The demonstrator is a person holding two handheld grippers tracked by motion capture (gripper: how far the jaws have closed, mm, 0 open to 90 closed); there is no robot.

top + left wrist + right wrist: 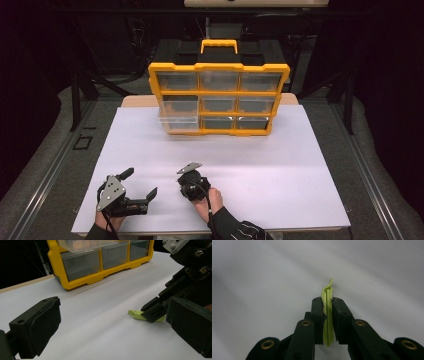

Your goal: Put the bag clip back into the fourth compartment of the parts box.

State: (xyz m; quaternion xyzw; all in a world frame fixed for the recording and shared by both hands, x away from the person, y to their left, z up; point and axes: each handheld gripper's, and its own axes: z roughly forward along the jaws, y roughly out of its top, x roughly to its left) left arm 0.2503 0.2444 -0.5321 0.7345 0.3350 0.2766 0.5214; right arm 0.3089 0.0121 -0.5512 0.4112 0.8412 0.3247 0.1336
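Note:
A thin lime-green plastic clip [327, 293] lies on the white tabletop [280, 160]. My right gripper [327, 312] points down at it, and its two black pads press on the clip's sides, with the hooked end sticking out beyond the tips. In the left gripper view the same clip [136, 314] shows under the right gripper's tips [152, 312]. My left gripper [142, 181] rests near the front left of the table. Its jaws stand wide open with nothing between them, seen also in its own view [115, 327].
A yellow-framed organizer [218, 66] with clear drawers and a yellow handle stands upright at the back of the table. One clear drawer [178, 120] at its lower left is pulled partly out. Dark floor and stands surround the table.

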